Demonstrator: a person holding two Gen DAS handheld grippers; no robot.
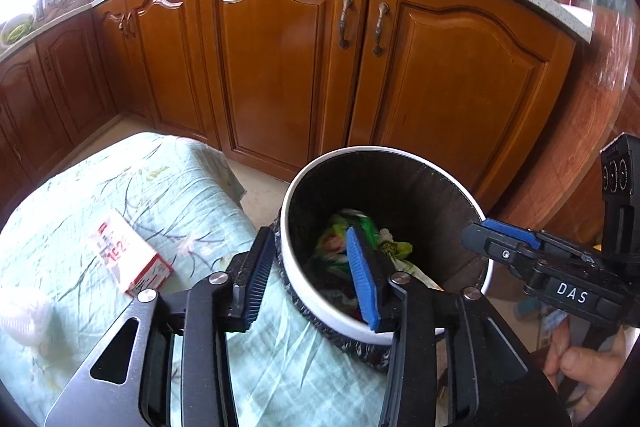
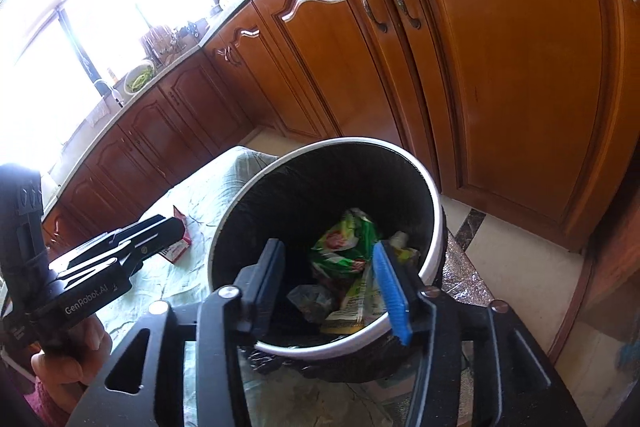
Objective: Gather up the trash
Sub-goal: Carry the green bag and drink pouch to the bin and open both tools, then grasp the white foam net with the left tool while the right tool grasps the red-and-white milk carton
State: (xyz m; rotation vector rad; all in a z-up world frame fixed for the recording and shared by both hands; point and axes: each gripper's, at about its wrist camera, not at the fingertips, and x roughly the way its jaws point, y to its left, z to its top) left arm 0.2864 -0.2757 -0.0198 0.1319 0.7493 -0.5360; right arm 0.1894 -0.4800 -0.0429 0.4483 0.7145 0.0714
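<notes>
Left gripper [image 1: 310, 269] fingers apart, nothing between them, straddling the near rim of the white trash bin [image 1: 316, 303] at lower centre. Right gripper [image 2: 332, 287] fingers apart, empty, above the bin. Green snack wrapper [image 2: 346, 243] lies inside. Red-and-white box [image 1: 130, 255] on tablecloth [image 1: 120, 187], lower left.

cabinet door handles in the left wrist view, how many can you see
4: two side by side at the middle doors' meeting edges, a close pair further left near the corner, counted as two. Darker doors at far left may have more, too dim to tell.
</notes>
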